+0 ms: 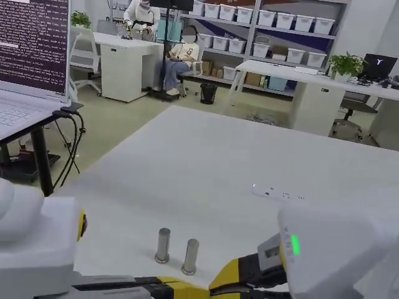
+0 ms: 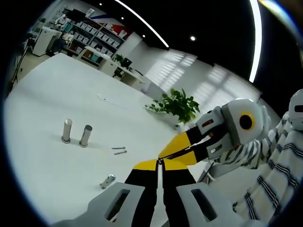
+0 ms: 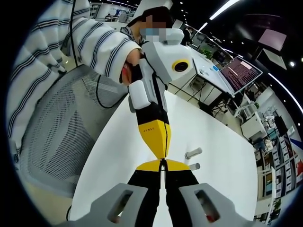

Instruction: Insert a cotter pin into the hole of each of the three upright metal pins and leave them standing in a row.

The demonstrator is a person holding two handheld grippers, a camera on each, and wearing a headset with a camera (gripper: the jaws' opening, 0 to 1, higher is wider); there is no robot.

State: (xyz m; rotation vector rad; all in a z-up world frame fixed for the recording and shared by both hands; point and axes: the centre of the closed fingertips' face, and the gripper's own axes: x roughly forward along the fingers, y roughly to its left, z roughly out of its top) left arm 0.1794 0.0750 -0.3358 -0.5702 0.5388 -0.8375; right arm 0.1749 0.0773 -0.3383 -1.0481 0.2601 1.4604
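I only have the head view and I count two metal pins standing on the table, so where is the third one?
Observer: The left gripper view shows the third metal pin lying on its side, nearer the camera than the two upright pins.
Operator: Any cotter pins out?
Observer: Two cotter pins lie flat on the table, right of the upright pair in that view.
Operator: Are the jaws open?
Observer: No. The left hand-held gripper and the right hand-held gripper are each shut, tips meeting.
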